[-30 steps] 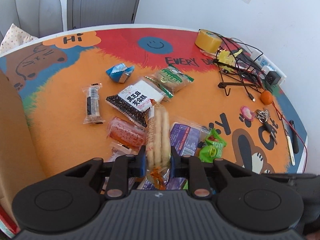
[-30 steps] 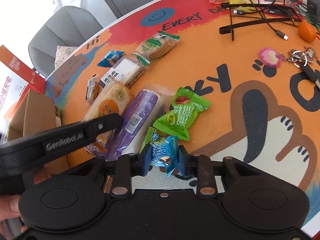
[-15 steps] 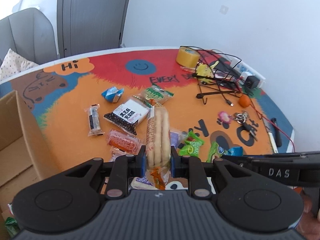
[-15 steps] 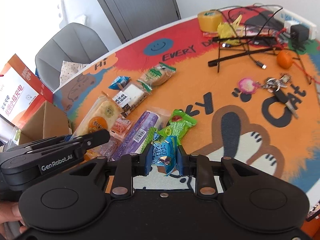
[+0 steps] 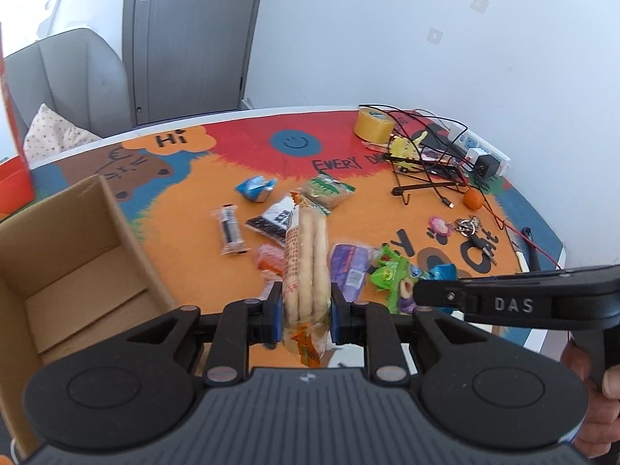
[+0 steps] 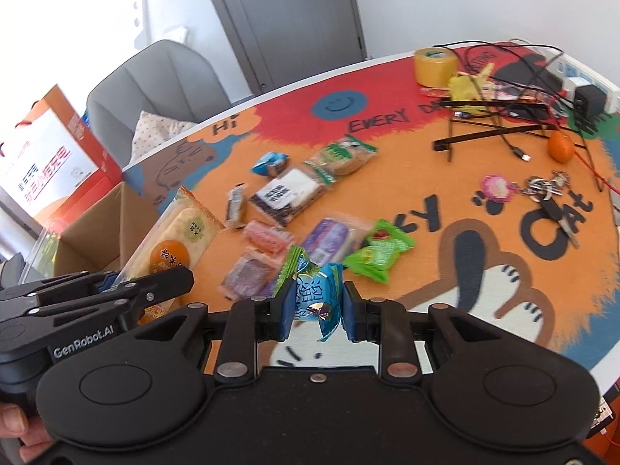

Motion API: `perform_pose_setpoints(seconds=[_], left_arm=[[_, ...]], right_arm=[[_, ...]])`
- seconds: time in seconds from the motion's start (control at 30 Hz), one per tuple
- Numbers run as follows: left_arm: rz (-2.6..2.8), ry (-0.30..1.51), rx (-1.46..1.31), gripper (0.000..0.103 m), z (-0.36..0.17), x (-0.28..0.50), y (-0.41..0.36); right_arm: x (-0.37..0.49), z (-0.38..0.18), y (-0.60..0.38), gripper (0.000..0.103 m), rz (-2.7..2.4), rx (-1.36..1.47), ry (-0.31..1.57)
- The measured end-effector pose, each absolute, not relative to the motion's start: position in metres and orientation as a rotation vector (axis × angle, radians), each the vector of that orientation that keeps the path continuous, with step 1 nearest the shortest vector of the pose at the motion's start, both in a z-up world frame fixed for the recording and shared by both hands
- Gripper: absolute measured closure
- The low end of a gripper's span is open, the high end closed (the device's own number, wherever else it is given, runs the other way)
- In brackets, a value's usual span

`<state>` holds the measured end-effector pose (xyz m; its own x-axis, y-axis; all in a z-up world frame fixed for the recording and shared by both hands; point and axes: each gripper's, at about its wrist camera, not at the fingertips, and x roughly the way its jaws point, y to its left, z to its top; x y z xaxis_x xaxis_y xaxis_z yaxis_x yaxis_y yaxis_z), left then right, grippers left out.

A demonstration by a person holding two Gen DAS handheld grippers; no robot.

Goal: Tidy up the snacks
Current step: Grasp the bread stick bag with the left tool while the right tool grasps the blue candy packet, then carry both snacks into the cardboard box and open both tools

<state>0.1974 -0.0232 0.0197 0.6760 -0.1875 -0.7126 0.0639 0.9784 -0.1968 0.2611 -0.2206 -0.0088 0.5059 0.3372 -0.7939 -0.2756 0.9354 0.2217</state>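
My left gripper (image 5: pixel 304 312) is shut on a long clear pack of biscuit sticks (image 5: pixel 306 259), held above the table beside an open cardboard box (image 5: pixel 73 255). The pack also shows in the right wrist view (image 6: pixel 182 240). My right gripper (image 6: pixel 314 310) is shut on a small blue candy packet (image 6: pixel 312 300), held above the table's near edge. Loose snacks lie on the orange mat: a green packet (image 6: pixel 378 252), a purple pack (image 6: pixel 329 238), a pink pack (image 6: pixel 267 238), a black-and-white pack (image 6: pixel 288 193) and a blue packet (image 6: pixel 271 162).
The cardboard box (image 6: pixel 93 232) stands at the left, with a red-and-white bag (image 6: pixel 50 155) behind it. A tape roll (image 5: pixel 374 126), cables and a black stand (image 5: pixel 430 162), a power strip (image 5: pixel 480 151), an orange (image 5: pixel 473 198) and keys (image 5: pixel 471 226) crowd the right side. A grey chair (image 5: pixel 66 73) stands behind the table.
Both grippers have risen and pulled back from the table with their snacks. The cardboard box has come more fully into the left wrist view at the left.
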Motion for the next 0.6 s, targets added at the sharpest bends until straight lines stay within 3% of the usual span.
perform_pose_setpoints(seconds=[0.6], left_arm=[[-0.011,0.759,-0.216,0.082,0.044,0.170,0.062]], right_arm=[[0.257,0.008,-0.131,0.077,0.472,-0.041,0.954]])
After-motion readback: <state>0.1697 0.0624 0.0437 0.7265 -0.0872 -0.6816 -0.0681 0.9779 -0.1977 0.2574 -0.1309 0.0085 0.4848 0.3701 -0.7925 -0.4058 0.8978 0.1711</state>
